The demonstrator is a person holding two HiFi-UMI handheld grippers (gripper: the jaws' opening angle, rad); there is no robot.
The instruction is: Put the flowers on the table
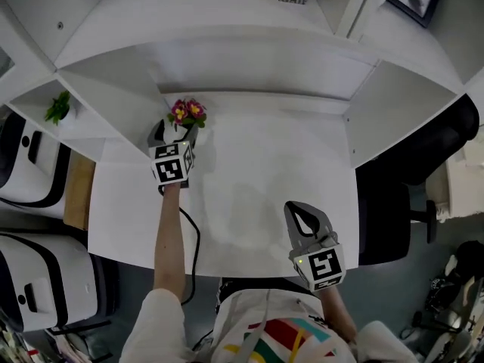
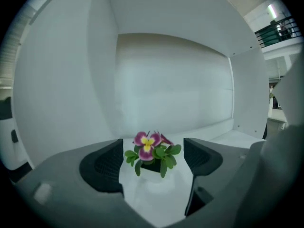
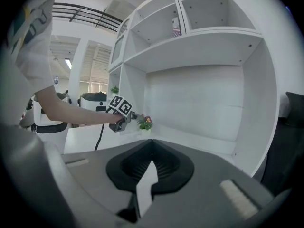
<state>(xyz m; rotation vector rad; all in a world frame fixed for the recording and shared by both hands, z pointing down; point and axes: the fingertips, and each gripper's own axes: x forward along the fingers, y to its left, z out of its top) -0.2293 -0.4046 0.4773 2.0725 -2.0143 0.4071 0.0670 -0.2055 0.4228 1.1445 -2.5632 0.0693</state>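
1. At the far left, a small green leafy plant sits in a side compartment of the white shelving unit. It is well apart from the work and, I judge, plays no part in the task.
2. The left gripper, grey with a marker cube, reaches to the back left corner of the white table. Its jaws stand spread wide, with one dark ribbed pad on each side of the flowers. Neither pad presses on them, and a gap shows on both sides in the left gripper view.
3. The small pot of purple-and-yellow flowers with green leaves stands upright on the white table, close to the back wall. It lies between the open jaws but touches neither. The pot looks white and is hard to tell from the surface under it.
4. Judged from how things lie, the main step is done: the flowers rest on the table by their own weight. What seems left is to draw the left gripper straight back, so that neither pad catches the leaves or tips the pot.
5. To the right, near the front edge of the table, the right gripper has its jaws closed together with nothing between them. It is well apart from the flowers and looks idle.
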